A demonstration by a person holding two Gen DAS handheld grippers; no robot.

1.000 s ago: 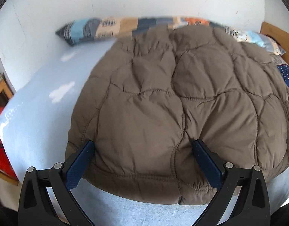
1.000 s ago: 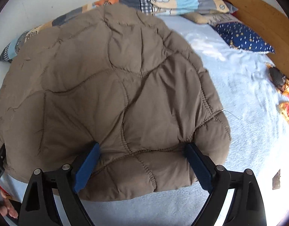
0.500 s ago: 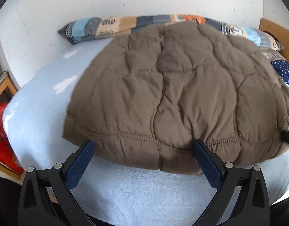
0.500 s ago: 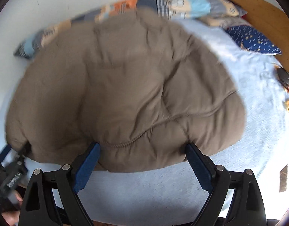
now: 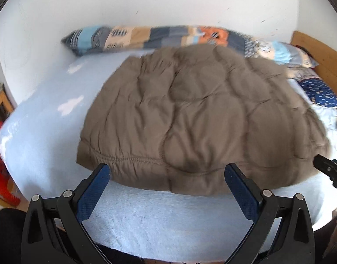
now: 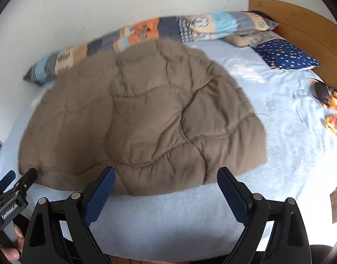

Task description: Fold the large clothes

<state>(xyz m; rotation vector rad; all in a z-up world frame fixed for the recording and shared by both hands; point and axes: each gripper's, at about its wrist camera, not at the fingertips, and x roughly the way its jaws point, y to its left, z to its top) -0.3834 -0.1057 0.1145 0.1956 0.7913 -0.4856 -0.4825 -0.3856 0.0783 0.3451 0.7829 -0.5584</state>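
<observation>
Brown quilted jacket (image 5: 197, 118) spread flat across the light blue bed (image 5: 146, 222), hem along the near edge, far end reaching the long patchwork pillow (image 5: 151, 36) against the white wall (image 5: 146, 0). Left gripper (image 5: 167, 181) hovering at the near edge of the bed, jaws spread wide with nothing between them, blue pads (image 5: 92, 194) just short of the hem (picture somewhat blurred). Right gripper (image 6: 166, 183) likewise at the near hem, jaws released and empty. Each gripper partly seen at the edge of the other's view. To the far right, a dark blue dotted pillow (image 6: 285, 55) beside the wooden headboard (image 6: 300, 26). Small orange-and-dark bundle (image 6: 332, 112) lying on the bed at right, well apart from the jacket.
</observation>
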